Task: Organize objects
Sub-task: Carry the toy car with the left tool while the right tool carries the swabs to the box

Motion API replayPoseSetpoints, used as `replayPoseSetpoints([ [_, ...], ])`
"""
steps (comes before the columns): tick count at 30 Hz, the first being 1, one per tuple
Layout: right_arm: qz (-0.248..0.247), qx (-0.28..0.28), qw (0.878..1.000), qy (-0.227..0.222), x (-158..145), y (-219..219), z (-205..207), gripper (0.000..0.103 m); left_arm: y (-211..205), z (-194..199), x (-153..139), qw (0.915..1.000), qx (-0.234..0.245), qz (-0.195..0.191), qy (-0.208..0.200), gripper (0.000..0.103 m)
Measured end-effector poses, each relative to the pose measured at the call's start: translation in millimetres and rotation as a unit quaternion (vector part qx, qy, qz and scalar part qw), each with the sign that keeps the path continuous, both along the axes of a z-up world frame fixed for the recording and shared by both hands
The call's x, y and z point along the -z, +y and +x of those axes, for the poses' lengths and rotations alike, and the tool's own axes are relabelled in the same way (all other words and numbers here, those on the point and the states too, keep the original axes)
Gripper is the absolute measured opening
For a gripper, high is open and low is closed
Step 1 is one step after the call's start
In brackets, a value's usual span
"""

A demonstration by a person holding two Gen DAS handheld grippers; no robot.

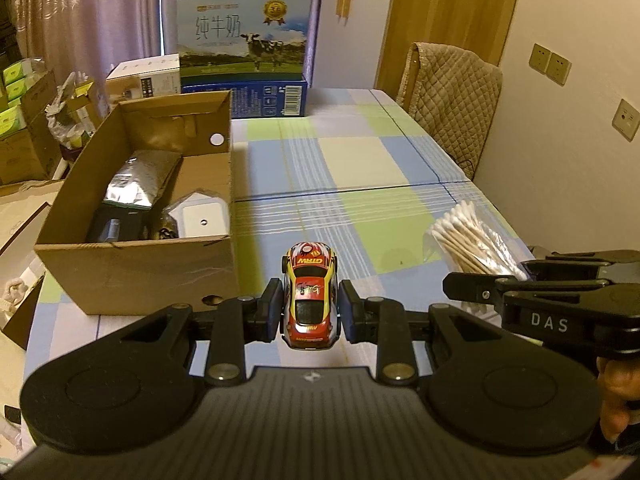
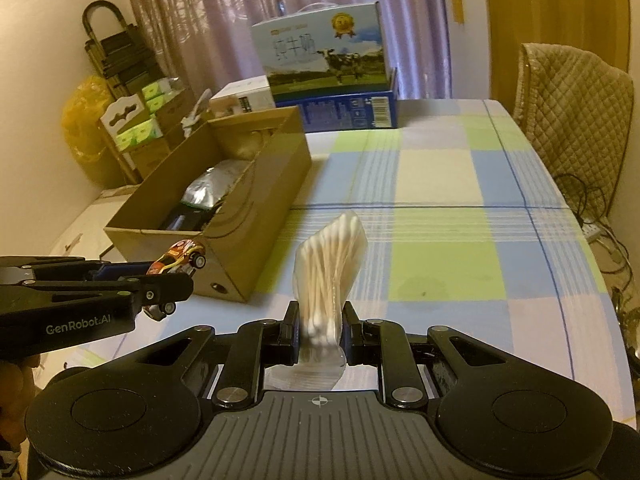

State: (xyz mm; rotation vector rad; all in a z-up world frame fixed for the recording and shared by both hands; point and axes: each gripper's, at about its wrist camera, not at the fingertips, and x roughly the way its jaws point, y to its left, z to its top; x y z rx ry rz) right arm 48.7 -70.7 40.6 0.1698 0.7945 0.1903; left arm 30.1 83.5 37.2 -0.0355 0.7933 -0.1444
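A small red and yellow toy car (image 1: pixel 310 296) is clamped between the fingers of my left gripper (image 1: pixel 309 312), lifted above the checked tablecloth, nose pointing away. The same car (image 2: pixel 178 264) shows in the right wrist view, in the left gripper (image 2: pixel 168 280) beside the cardboard box. My right gripper (image 2: pixel 320 330) is shut on a clear bag of cotton swabs (image 2: pixel 330 264), which stands up from the fingers. In the left wrist view that bag of swabs (image 1: pixel 472 240) sticks out past the right gripper's fingers (image 1: pixel 500 292). An open cardboard box (image 1: pixel 136 264) holds a silver pouch (image 1: pixel 140 180) and other items.
A milk carton case (image 1: pixel 244 36) on a blue box stands at the table's far end. A chair with a quilted cover (image 1: pixel 452 96) is at the right side. Stacked cartons and bags (image 1: pixel 24 120) fill the floor to the left. A hand (image 1: pixel 618 396) grips the right tool.
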Motion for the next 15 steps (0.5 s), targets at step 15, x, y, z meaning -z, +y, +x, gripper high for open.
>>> replayPoseSetpoints([
  [15,-0.002,-0.040,0.999,0.002,0,31,15,0.016,31,-6,-4,0.9996,-0.029,0.000,-0.001,0.025],
])
